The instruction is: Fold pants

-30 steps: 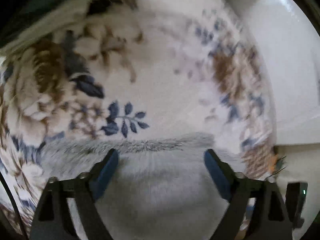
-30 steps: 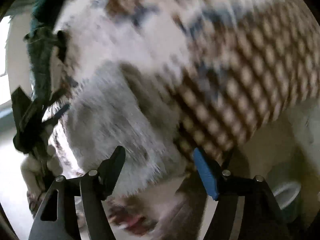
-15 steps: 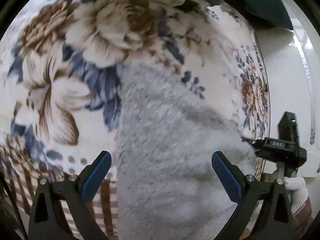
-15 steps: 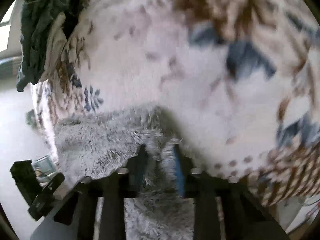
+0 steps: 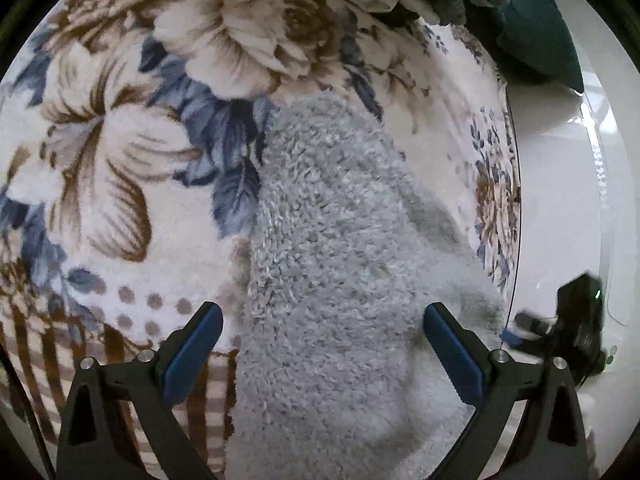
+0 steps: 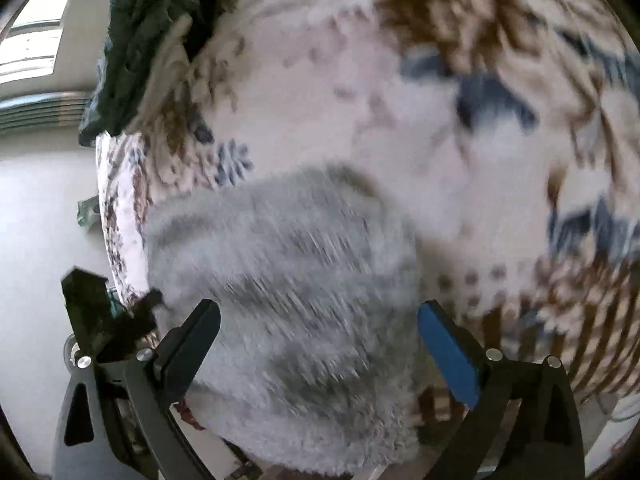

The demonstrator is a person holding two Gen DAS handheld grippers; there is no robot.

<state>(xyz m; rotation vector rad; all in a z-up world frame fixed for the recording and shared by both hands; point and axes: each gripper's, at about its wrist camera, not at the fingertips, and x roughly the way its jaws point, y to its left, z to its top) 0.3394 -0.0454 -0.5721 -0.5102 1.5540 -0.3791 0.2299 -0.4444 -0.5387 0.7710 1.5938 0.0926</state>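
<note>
The grey fleece pants [image 5: 340,264] lay on a floral blanket [image 5: 120,184], stretching from the near edge of the left wrist view up toward the middle of the blanket, where their far end stopped just short of a big cream-and-brown flower; their near end ran out of the bottom of the picture, so how much cloth lay there could not be told. The left gripper [image 5: 320,348] hung over them with its jaws spread wide, nothing between its blue pads [image 5: 452,356], which stood to either side of the cloth. In the right wrist view the pants [image 6: 296,304] were smeared by motion blur, their pile and folds hard to read, and their lower part was cut off by the frame. The right gripper [image 6: 320,344] was likewise spread apart, holding nothing, its fingers on either side of the grey heap. A pile of dark green clothes [image 5: 520,12] sat at the blanket's far edge, partly clipped by the lens rim. At the blanket's side edge the other tool showed only as a dark, blurred shape against the pale floor [image 6: 36,208].
</note>
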